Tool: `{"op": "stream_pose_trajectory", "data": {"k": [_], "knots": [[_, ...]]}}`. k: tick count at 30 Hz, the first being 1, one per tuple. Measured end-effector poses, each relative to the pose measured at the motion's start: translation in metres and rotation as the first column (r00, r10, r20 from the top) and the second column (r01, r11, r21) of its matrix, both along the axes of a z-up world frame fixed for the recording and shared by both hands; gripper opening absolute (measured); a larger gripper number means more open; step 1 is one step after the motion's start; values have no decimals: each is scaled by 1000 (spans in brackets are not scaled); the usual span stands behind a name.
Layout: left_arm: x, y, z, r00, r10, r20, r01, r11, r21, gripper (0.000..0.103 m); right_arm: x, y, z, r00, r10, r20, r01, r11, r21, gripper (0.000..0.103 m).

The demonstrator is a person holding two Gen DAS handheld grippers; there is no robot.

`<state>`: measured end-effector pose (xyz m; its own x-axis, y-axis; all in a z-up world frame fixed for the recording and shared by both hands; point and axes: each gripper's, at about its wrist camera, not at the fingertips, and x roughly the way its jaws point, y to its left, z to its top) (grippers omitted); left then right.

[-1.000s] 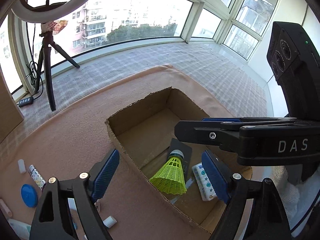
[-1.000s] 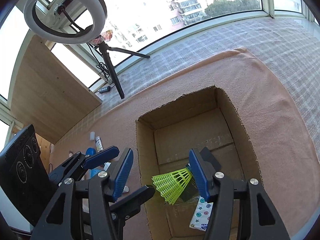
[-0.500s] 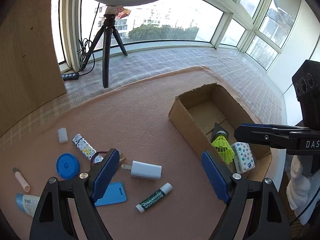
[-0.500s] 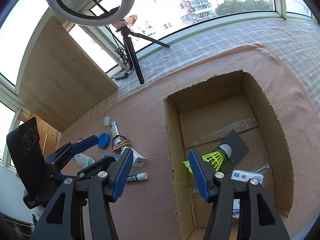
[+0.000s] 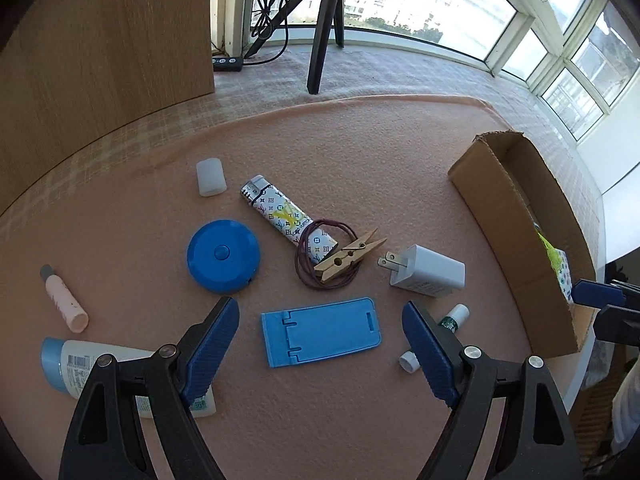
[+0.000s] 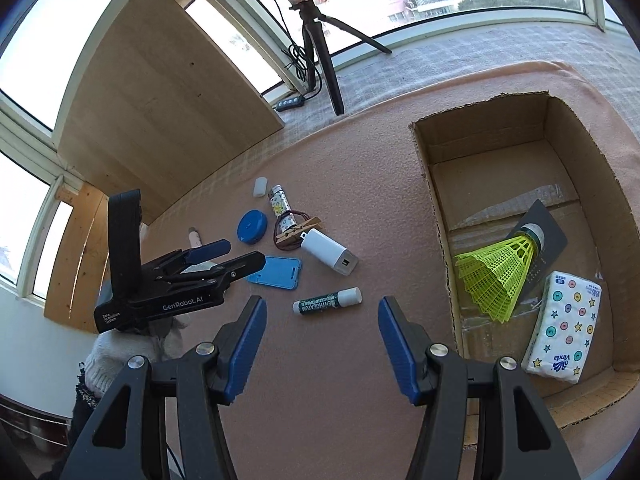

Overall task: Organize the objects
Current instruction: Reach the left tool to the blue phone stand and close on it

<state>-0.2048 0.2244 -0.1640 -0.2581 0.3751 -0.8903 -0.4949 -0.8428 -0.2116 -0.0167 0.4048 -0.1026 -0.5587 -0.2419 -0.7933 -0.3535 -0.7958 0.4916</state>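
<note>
Left wrist view: the left gripper (image 5: pixel 320 344) hangs over the loose items on the pink felt mat (image 5: pixel 360 160), tilted steeply down, jaws wide, nothing between the pads.
Right wrist view: the right gripper (image 6: pixel 320 332) sits near the brown cardboard box (image 6: pixel 432 200), jaws about half apart and empty.
Step in hand: judged as the approach for another pick; the box already holds a yellow-green plastic shuttlecock (image 6: pixel 496 276), a dark flat card (image 6: pixel 548 232) under it, and a white tissue pack with coloured dots (image 6: pixel 560 328).
Likely target: the flat blue plastic phone stand (image 5: pixel 320 332), lying on the mat between the two blue pads (image 5: pixel 212 352) in the picture, a little ahead of them; no contact is visible.
Neighbours of target: the white plug-in charger (image 5: pixel 424 272) lies beyond and to the right; the green-labelled white lip balm stick (image 5: pixel 448 320) is partly hidden by the right-hand finger; the round blue tape measure (image 5: pixel 223 256) lies beyond and to the left.
Other items still out: patterned lighter (image 5: pixel 284 216), wooden clothespin (image 5: pixel 348 256) on a dark hair band (image 5: pixel 328 260), white cap (image 5: pixel 211 177), pink tube (image 5: pixel 64 298), white lotion tube with blue cap (image 5: pixel 80 364).
Next move calls for: lowering until the pads straddle the stand's edges, then closing. The stand is thin and flat, so the pads must reach the mat surface; the grip may slip.
Box position: well apart from the stand, at the right edge of the left view.
</note>
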Motion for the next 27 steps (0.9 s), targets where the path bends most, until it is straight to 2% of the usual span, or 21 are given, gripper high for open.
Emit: {"op": "stream_pose_trajectory", "data": {"k": [8, 18, 27], "knots": [[-3, 8, -11, 1000, -21, 13, 21, 1000, -12, 85, 3, -10, -11, 999, 13, 30, -13, 1000, -5, 54], [-11, 16, -22, 997, -47, 68, 47, 999, 1, 81, 3, -9, -17, 999, 14, 45, -13, 1000, -18, 54], [13, 24, -30, 991, -122, 58, 126, 990, -60, 81, 2, -5, -22, 998, 14, 62, -13, 1000, -14, 54]]}}
